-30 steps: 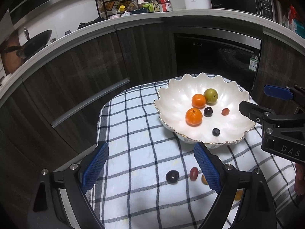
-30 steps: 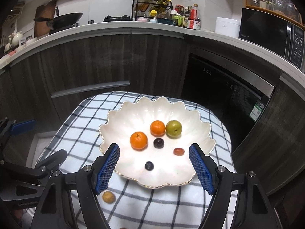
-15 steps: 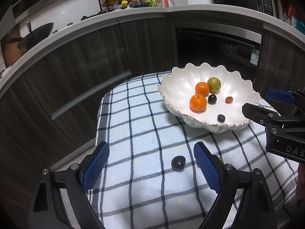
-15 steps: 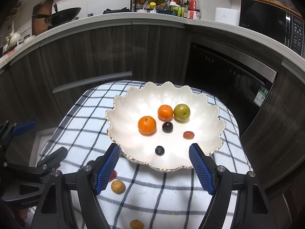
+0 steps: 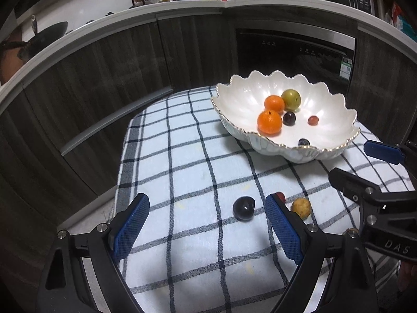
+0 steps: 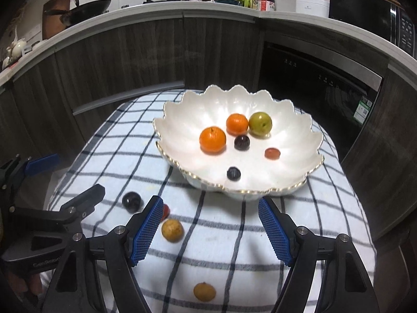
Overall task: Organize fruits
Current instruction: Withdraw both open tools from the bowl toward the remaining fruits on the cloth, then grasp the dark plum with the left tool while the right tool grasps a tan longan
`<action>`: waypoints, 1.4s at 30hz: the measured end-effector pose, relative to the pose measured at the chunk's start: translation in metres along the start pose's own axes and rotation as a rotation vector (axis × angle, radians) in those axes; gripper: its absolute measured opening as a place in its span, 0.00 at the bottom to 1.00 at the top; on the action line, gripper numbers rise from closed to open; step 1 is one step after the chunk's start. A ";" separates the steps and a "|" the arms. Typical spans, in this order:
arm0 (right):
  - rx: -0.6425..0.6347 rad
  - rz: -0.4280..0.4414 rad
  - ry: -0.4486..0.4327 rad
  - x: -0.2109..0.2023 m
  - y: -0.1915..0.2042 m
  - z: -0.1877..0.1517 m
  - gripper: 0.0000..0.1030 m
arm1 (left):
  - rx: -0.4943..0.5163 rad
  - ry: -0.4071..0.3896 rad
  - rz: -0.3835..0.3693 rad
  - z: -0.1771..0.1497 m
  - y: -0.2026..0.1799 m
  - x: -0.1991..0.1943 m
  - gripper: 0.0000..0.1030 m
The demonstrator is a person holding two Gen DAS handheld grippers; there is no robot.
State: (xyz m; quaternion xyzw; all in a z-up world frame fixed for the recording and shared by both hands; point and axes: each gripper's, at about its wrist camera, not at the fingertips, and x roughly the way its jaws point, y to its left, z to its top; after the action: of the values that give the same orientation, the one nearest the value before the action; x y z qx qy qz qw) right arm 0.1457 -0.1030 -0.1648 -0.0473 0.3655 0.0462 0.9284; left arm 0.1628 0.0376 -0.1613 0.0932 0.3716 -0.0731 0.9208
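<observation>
We are in the middle of putting fruit into the big white bowl (image 6: pixel 299 120). It sits on the far right part of the tabletop (image 5: pixel 182 177), which has a white cloth with dark lines on it. Six fruits are already in the bowl: two oranges, a green one, a dark one, a small red one and a small blue-black one near the front rim.

Four fruits are not in yet. They lie on the cloth, in front of the bowl. The dark plum (image 5: pixel 243 208) is the biggest. Just beside it are a yellow-brown fruit (image 5: pixel 301 208) and a tiny red fruit (image 5: pixel 280 195), half hidden behind a finger. One more yellow-brown fruit (image 6: pixel 204 291) lies closer to us.

Our left gripper (image 5: pixel 207 230) is wide open and holds nothing. The plum is between its fingers but further out, close to the right one. We think the plum is next. We need to reach forward, a bit to the right, then close gently so it does not roll.

Our right gripper (image 6: pixel 209 230) is open and empty too, low over the cloth.

Behind are dark cupboards, an oven, and a counter with bottles and a pan.
</observation>
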 end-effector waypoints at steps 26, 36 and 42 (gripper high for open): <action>-0.117 0.088 0.119 0.041 0.031 -0.029 0.56 | 0.238 0.061 -0.119 -0.027 -0.016 0.047 0.69; -0.102 0.140 0.137 0.052 0.032 -0.031 0.45 | 0.257 0.074 -0.157 -0.025 -0.021 0.058 0.62; -0.074 0.167 0.150 0.058 0.027 -0.031 0.40 | 0.258 0.065 -0.182 -0.021 -0.025 0.064 0.50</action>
State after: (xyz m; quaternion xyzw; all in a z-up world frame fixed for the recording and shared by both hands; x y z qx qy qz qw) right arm 0.1641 -0.0768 -0.2286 -0.0542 0.4345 0.1330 0.8891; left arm 0.1893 0.0137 -0.2241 0.1791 0.3957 -0.2006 0.8781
